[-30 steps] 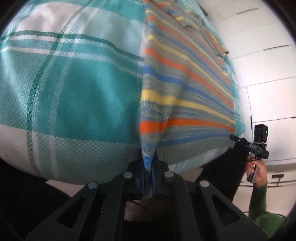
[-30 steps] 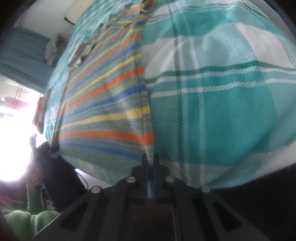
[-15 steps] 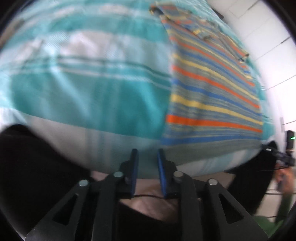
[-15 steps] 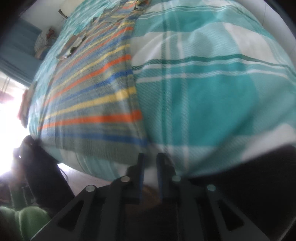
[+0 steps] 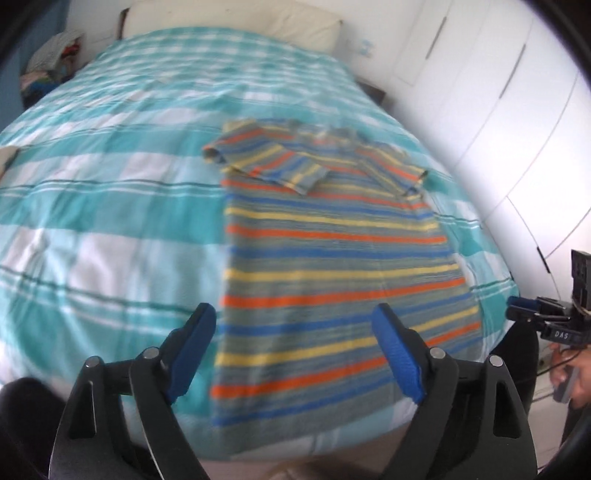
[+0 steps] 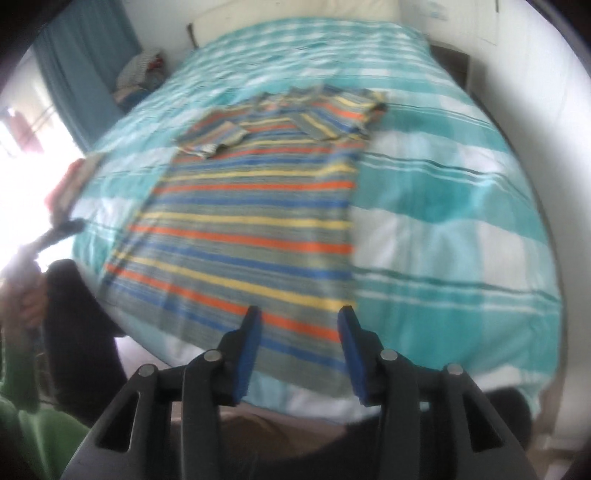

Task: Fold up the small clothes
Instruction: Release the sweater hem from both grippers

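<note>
Striped shirt point(image 5: 332, 266) lies flat — hem nearest, collar far.

Home bedroom: bed point(image 5: 110, 206), pillow point(image 5: 236, 18), white wardrobe doors point(image 5: 491, 110).

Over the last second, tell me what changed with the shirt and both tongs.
Both tongs let go: the left tongs and right tongs, each shut on the striped shirt's near hem a second ago, now stand open and have pulled back and up from the bed. The shirt stays flat on the bedspread, sleeves folded in.
</note>
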Tool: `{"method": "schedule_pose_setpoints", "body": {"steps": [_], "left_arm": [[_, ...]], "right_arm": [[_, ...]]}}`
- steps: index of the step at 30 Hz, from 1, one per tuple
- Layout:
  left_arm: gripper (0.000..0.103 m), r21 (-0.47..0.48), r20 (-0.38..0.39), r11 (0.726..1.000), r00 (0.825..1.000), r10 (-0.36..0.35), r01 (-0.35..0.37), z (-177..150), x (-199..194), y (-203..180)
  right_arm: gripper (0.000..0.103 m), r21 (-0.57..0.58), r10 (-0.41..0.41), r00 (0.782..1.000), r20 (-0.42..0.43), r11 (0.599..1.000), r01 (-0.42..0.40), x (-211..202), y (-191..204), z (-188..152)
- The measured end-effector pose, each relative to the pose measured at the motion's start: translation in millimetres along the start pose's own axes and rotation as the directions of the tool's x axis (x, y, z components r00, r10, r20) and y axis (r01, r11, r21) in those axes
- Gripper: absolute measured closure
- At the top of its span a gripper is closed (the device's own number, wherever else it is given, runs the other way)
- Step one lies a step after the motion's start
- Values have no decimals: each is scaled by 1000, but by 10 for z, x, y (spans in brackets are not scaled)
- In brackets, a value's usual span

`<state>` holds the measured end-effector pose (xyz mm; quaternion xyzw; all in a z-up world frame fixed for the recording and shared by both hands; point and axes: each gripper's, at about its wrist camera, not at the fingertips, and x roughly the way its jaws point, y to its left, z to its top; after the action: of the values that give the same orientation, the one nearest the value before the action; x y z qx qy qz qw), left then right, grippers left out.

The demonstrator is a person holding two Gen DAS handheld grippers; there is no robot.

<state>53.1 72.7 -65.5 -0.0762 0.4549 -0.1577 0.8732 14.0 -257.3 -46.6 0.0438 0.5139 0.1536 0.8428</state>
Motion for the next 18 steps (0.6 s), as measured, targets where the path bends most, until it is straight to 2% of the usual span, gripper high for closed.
{"method": "schedule_pose_setpoints", "body": {"steps": [3,5,7,8,10,11,12,14,15,17,18], "left_arm": [[15,-10,-35,1000,999,-6,5,-55,331,-48],[15,-20,-66,999,997,34,-35,-167,477,-17],[15,-35,-61,999,998,33,-35,-238,488,53],[15,-44,-39,999,999,26,-28,-251,446,87],[15,-55,31,998,999,30,-28,-239,335,139],[15,-58,86,997,995,52,-47,-221,264,165],[15,-60,124,996,989,74,-67,-207,232,176],[14,-79,194,990,972,131,-117,-180,201,214],[14,-95,205,988,969,141,-124,-172,205,234],[14,-130,209,985,968,138,-112,-160,236,290],[14,-140,208,984,969,137,-109,-160,253,310]], "right_arm": [[60,4,49,999,-9,999,-49,290,106,36],[60,18,45,996,-75,999,-44,518,121,2],[60,0,37,992,-124,999,-38,563,146,-21],[60,-31,22,992,-121,999,-26,507,154,10],[60,-134,-62,995,-81,990,51,300,173,188],[60,-198,-126,991,-37,973,116,172,174,333],[60,-247,-181,983,11,953,179,66,167,496],[52,-296,-251,962,109,915,272,-95,122,835],[46,-321,-279,946,165,892,319,-103,77,1016],[45,-381,-325,915,239,835,396,46,-1,1219],[45,-413,-319,915,248,819,398,191,-27,1313]]}}
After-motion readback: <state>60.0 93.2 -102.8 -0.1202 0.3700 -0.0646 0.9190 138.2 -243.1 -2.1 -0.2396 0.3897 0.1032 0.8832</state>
